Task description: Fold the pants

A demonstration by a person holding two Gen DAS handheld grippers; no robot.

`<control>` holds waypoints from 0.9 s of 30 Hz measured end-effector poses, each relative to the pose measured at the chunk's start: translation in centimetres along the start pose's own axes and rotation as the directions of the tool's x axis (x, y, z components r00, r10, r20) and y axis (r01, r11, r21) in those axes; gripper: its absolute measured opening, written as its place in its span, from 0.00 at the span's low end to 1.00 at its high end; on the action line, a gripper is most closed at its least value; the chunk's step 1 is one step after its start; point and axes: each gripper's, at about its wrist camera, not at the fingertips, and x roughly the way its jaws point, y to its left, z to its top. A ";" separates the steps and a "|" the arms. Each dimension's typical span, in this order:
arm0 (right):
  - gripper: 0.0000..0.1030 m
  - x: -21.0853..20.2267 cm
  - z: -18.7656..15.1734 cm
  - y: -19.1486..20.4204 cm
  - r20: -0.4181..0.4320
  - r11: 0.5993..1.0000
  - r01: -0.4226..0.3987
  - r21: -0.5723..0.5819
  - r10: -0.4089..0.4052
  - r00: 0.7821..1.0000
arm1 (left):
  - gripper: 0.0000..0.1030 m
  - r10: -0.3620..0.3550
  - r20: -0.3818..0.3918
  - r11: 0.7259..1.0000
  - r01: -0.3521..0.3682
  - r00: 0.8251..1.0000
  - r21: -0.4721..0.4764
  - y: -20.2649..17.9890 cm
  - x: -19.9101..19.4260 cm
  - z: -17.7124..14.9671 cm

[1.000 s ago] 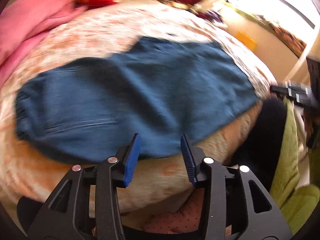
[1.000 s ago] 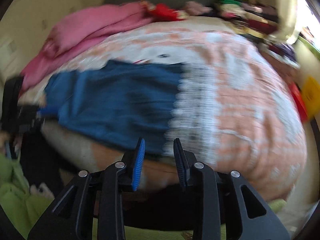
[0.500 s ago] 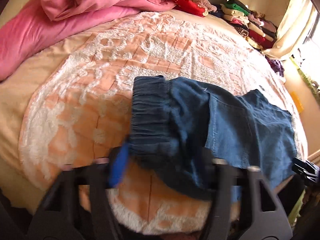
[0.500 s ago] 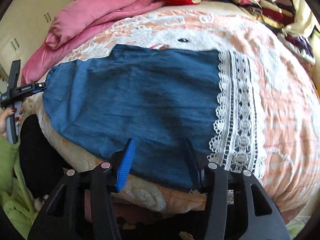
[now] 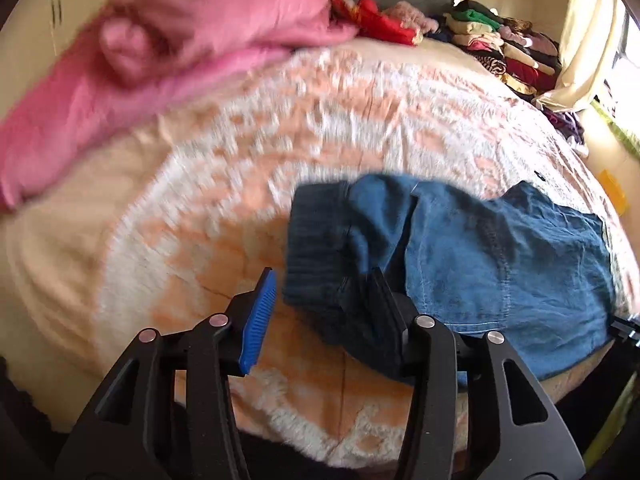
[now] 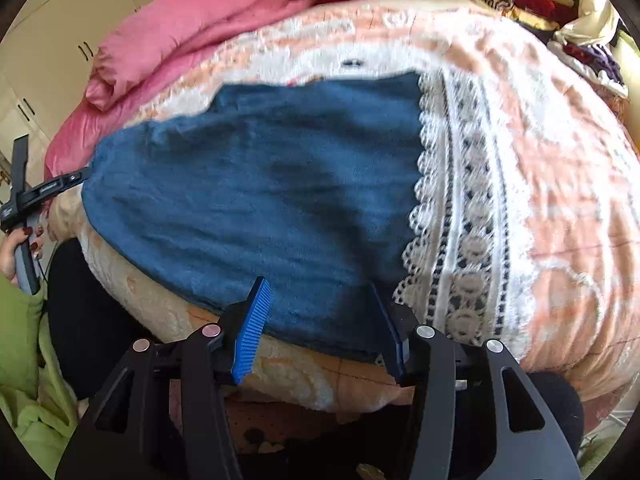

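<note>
While pants (image 6: 256, 184) lie spread near bed's front edge on peach lace bedspread (image 6: 560, 168), fold wants both near corners caught together, lifted evenly, carried across without dragging cloth. Left gripper (image 5: 320, 304): jaws part-open, elastic waistband bunched between them, draped over right finger, pads not pinching. Right gripper (image 6: 322, 316): jaws just widened, part-open, straddling near hem by lace trim, nothing clamped

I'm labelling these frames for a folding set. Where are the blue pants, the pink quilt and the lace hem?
blue pants (image 6: 260, 200): right wrist view, middle of the spread denim.
pink quilt (image 6: 192, 32): right wrist view, middle of the bunched fabric.
lace hem (image 6: 460, 208): right wrist view, mid white lace band.
</note>
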 end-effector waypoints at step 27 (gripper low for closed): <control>0.57 3.5 4.9 -2.7 0.085 0.999 -0.017 0.037 0.013 0.996 | 0.23 -0.313 -0.284 0.906 0.375 0.906 0.198 -20.1 14.6 8.4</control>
